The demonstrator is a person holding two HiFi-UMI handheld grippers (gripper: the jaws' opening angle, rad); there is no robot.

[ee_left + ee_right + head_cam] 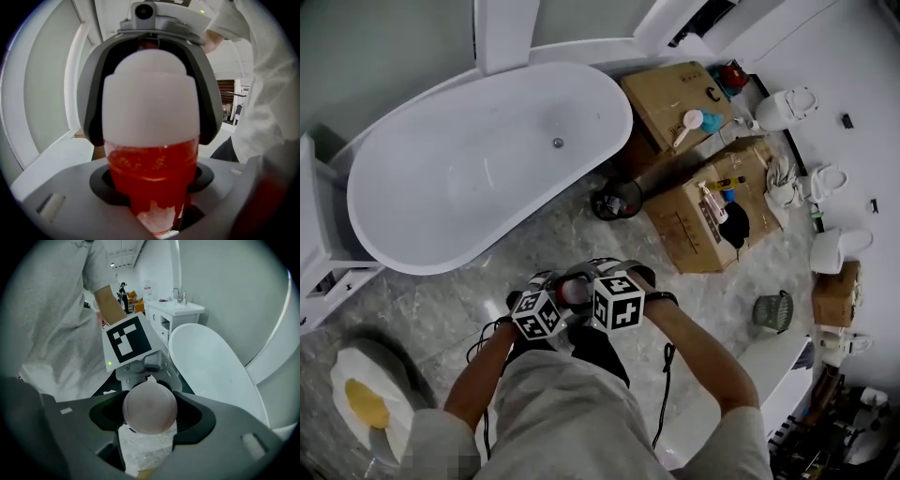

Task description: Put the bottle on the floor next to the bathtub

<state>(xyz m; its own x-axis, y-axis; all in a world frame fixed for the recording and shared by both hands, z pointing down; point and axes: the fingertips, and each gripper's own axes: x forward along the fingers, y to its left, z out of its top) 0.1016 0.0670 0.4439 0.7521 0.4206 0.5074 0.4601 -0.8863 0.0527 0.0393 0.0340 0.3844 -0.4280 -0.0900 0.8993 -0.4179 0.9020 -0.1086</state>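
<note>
You're gripping the bottle [152, 173] in the left claw [157, 208] alone, with the right claw [150, 423] gaping around the cap [150, 408]; it could be slipping.

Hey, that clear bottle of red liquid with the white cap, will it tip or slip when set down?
Probably heavy for its size: the clear bottle looks nearly full of red liquid. Its rounded white cap is wide, so perhaps top-heavy.
</note>
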